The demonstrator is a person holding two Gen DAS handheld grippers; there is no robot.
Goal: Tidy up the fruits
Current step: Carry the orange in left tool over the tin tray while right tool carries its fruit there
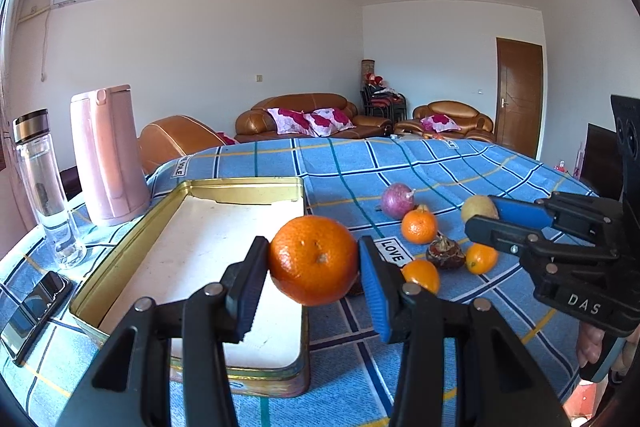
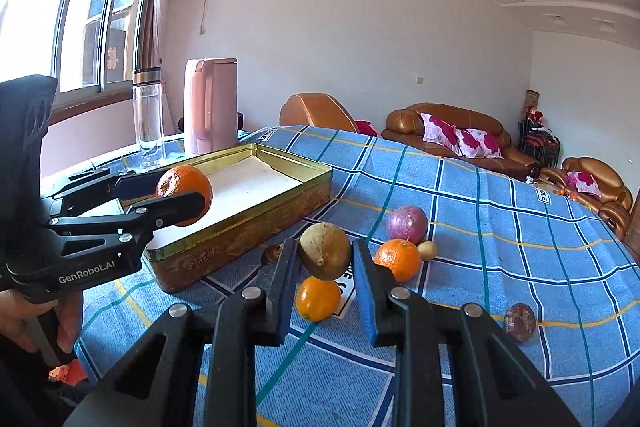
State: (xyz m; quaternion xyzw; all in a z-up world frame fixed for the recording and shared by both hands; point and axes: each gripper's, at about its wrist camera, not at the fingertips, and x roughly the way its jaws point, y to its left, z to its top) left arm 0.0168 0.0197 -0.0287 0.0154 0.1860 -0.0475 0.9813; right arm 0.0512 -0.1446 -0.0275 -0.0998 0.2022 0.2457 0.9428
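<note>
**Two fruits lifted, tin not yet filled**

Left gripper (image 1: 314, 265) clamps a large orange (image 1: 313, 260) between its pads and holds it in the air at the near right edge of the tin (image 1: 120, 267); the side view from the right wrist shows the same orange (image 2: 185, 194) above the tin's near end. Right gripper (image 2: 325, 269) is closed on a yellowish-brown fruit (image 2: 325, 251), raised off the cloth (image 2: 520, 227) just beside the tin's long wall. The tin (image 2: 280, 203) shows only its pale lining; no fruit lies in it where it can be seen, though the left gripper hides part of its floor. Left on the cloth, right of the tin: a purple onion-like bulb (image 2: 407, 225), a mid-sized orange (image 2: 398, 259), a small pale fruit (image 2: 428, 250) touching it, a small bright orange (image 2: 317, 298) below the right gripper, a dark round fruit (image 2: 519, 321) apart toward the near right, and a brown one (image 2: 272, 253) half hidden against the tin. The left view shows a second small orange (image 1: 481, 258) there. By this showing the task is at an early stage: two fruits in hand, none placed, some seven to go
</note>
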